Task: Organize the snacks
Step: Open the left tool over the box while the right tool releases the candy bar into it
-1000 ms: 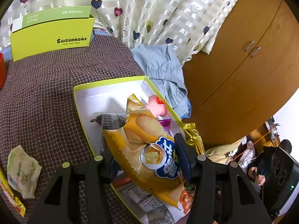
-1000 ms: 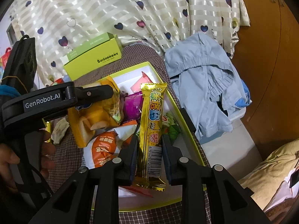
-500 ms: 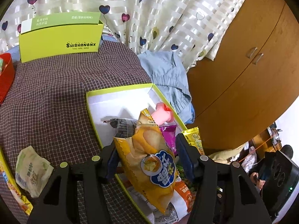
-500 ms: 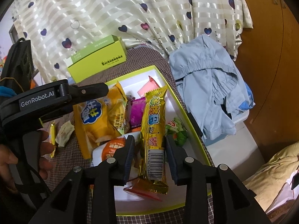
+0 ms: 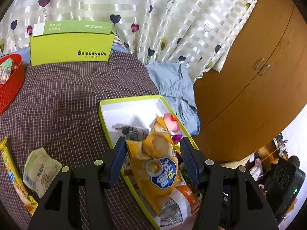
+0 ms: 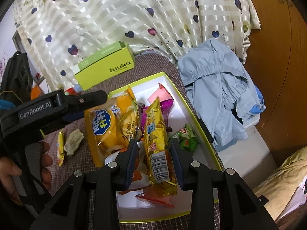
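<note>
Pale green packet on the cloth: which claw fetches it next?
Left, probably: the pale green packet lies beside the left claw, which first must drop its chip bag. The right claw, jaws just opening around the gold snack bar, sits farther off.

We see a puffy yellow chip bag (image 5: 153, 164) upright over the green-rimmed white box (image 6: 172, 80); a long gold bar wrapper (image 6: 157, 140) slants above pink, purple, green and orange packets inside
</note>
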`<state>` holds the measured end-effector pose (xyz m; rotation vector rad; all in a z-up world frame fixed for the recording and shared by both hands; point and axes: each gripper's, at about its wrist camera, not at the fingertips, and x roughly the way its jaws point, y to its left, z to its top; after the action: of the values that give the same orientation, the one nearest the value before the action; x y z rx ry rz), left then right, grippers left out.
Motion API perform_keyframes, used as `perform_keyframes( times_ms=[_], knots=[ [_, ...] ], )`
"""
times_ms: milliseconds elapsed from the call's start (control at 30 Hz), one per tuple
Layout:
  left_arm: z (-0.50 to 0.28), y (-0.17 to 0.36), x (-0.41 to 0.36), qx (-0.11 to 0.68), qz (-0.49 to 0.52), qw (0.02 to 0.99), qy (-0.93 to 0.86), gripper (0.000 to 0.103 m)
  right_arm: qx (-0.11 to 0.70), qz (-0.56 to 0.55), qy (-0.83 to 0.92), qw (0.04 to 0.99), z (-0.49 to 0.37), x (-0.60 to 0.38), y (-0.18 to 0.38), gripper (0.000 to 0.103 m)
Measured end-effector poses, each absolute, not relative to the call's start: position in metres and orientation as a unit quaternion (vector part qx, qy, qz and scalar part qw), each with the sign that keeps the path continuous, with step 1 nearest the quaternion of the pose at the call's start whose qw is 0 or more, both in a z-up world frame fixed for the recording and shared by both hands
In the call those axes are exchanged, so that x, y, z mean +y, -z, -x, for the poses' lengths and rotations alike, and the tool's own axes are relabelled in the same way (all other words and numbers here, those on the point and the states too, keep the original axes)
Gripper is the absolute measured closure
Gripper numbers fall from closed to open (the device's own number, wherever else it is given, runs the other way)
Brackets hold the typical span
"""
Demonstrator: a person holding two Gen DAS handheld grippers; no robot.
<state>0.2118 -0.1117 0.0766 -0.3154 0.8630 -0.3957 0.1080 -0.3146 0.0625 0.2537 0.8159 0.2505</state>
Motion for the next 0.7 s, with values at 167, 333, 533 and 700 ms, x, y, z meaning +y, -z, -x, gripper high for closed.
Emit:
perform_keyframes(
  times_ms=[167,333,533,700],
  knots=[
    [-0.208,-0.070,-0.124,0.425,0.140,0.872,0.199,0.045,0.394,-0.122,-0.119,0.903,-0.106,-0.314,-0.063,0.069],
    [-0.207,-0.069,-0.125,0.427,0.134,0.871,0.202,0.045,0.392,-0.125,-0.114,0.904,-0.105,-0.316,-0.065,0.068],
    [-0.205,-0.076,-0.112,0.417,0.137,0.879,0.188,0.045,0.393,-0.122,-0.106,0.905,-0.103,-0.317,-0.066,0.062],
    [-0.199,-0.082,-0.106,0.408,0.132,0.885,0.183,0.045,0.390,-0.116,-0.096,0.908,-0.099,-0.314,-0.070,0.056]
  ],
)
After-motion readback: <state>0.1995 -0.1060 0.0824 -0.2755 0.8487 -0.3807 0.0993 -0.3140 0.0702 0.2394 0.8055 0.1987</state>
